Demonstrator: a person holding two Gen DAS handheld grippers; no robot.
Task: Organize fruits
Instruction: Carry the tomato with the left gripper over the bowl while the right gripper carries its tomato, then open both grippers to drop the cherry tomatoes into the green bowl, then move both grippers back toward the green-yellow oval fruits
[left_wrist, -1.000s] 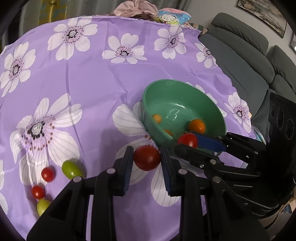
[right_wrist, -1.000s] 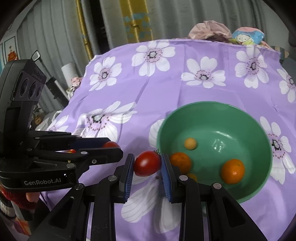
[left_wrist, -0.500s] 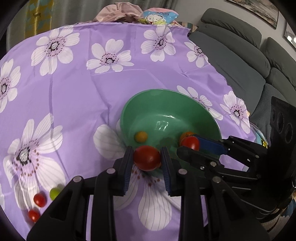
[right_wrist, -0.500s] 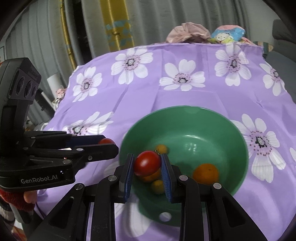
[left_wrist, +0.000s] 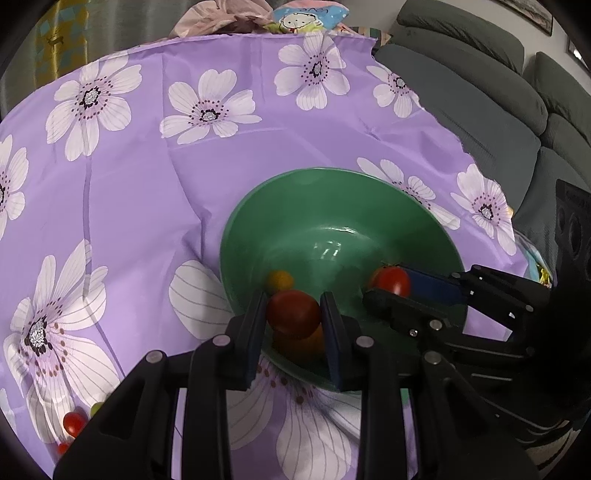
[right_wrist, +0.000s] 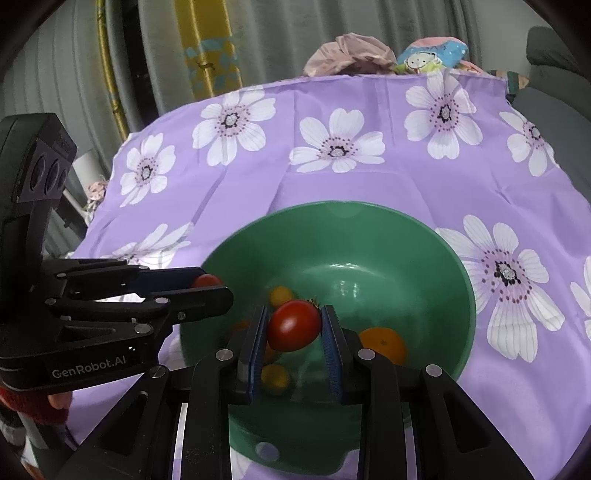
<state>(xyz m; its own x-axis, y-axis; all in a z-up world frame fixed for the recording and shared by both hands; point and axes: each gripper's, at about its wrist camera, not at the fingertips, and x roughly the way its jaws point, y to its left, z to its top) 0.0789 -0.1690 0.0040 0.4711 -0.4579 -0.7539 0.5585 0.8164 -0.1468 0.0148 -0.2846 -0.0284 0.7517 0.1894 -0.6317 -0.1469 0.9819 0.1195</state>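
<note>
Each gripper pinched a red tomato above the green bowl. Released there, either tomato might bounce off the fruit inside and escape.

home living room, grey sofa, curtains, floral tablecloth

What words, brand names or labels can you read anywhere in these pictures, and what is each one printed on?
"GenRobot.AI": white lettering on the side of the black body of the left hand-held gripper, right wrist view.
Lettering on the blue cartoon-print packet beyond the far edge of the purple flowered tablecloth: too small and blurred to read.
No other writing is visible; the green bowl bears none.
</note>
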